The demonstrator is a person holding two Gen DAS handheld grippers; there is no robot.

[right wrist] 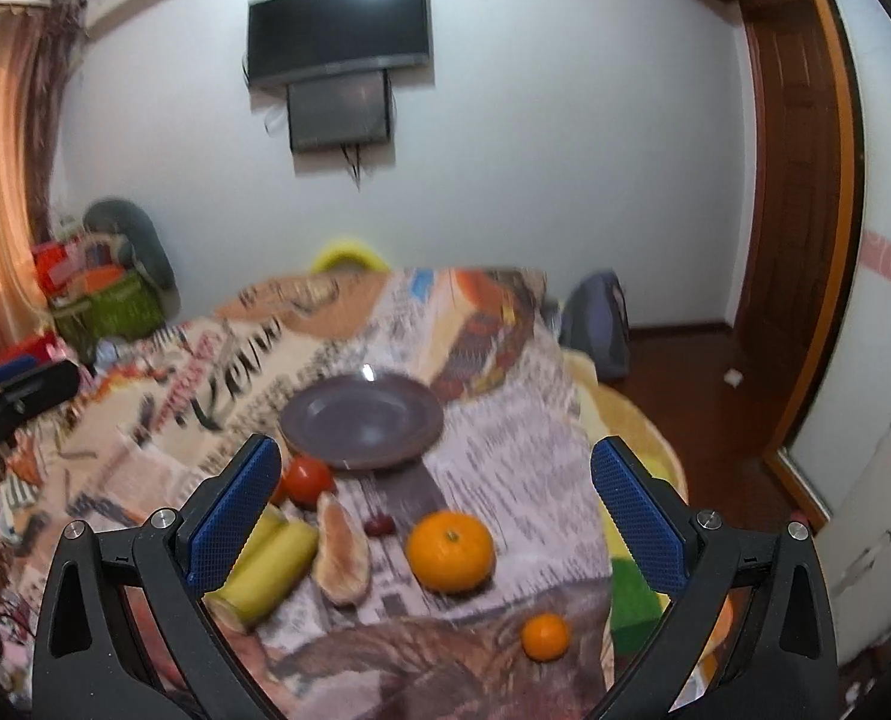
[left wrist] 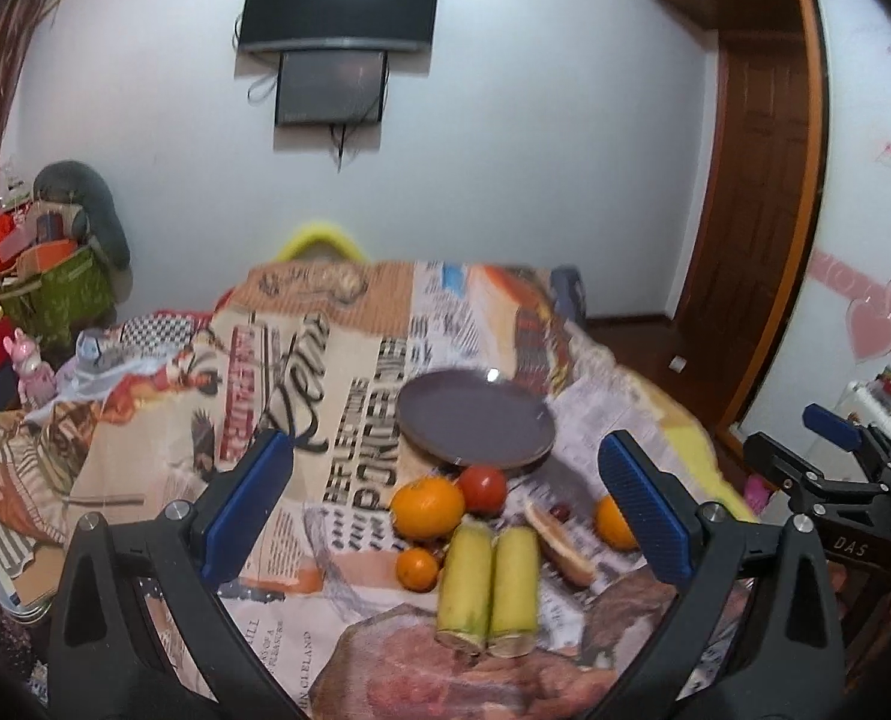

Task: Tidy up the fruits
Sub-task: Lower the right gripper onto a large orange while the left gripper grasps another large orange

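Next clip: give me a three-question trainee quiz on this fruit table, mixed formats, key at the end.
1. True or false: the purple plate already holds fruit.
2. Multiple choice: in the left wrist view, what lies side by side nearest the camera? A) two corn pieces B) two tomatoes C) two plates
3. Fill in: the red tomato sits just in front of the ____.

Key
1. False; the plate is bare, and the large orange, small orange and bread piece all lie on the printed cloth.
2. A
3. Plate

Both the left hand-held gripper and right hand-held gripper are open and holding nothing.
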